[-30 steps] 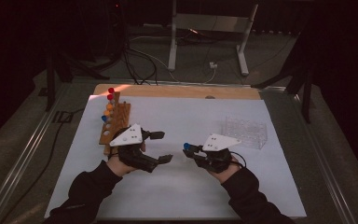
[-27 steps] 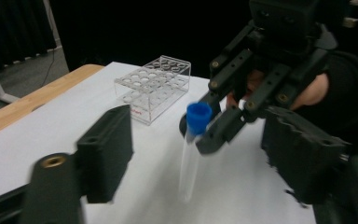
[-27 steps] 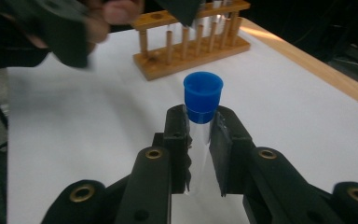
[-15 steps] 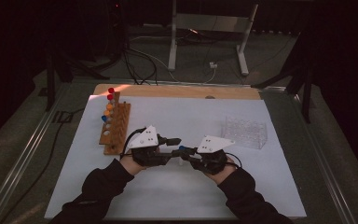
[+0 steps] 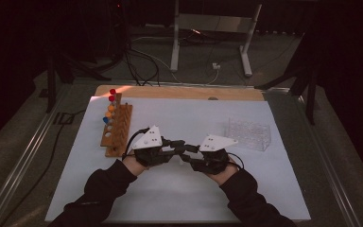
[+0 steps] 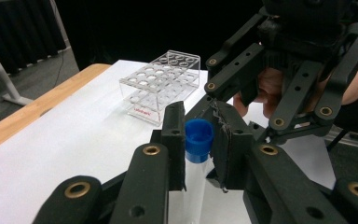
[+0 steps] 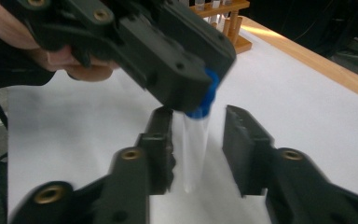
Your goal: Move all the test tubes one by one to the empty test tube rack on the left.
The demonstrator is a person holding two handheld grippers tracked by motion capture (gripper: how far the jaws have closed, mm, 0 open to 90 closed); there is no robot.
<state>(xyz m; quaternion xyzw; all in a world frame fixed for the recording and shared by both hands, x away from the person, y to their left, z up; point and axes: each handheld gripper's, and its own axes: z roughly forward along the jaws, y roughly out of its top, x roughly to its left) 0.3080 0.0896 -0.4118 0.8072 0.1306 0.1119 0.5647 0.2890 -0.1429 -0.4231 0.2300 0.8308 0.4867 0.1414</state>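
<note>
Tube: clear plastic test tube with blue screw cap (image 7: pixel 196 135), hanging cap-up.
Your left gripper (image 6: pixel 199 144): clamps its cap.
Your right gripper (image 7: pixel 198 149): jaws apart around the tube body.

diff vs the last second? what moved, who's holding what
The left gripper moved right from the wooden rack and met the right gripper mid-table. It is shut on the blue-capped tube; the right gripper's jaws stand open around the tube's body. The wooden rack and clear rack haven't moved.
</note>
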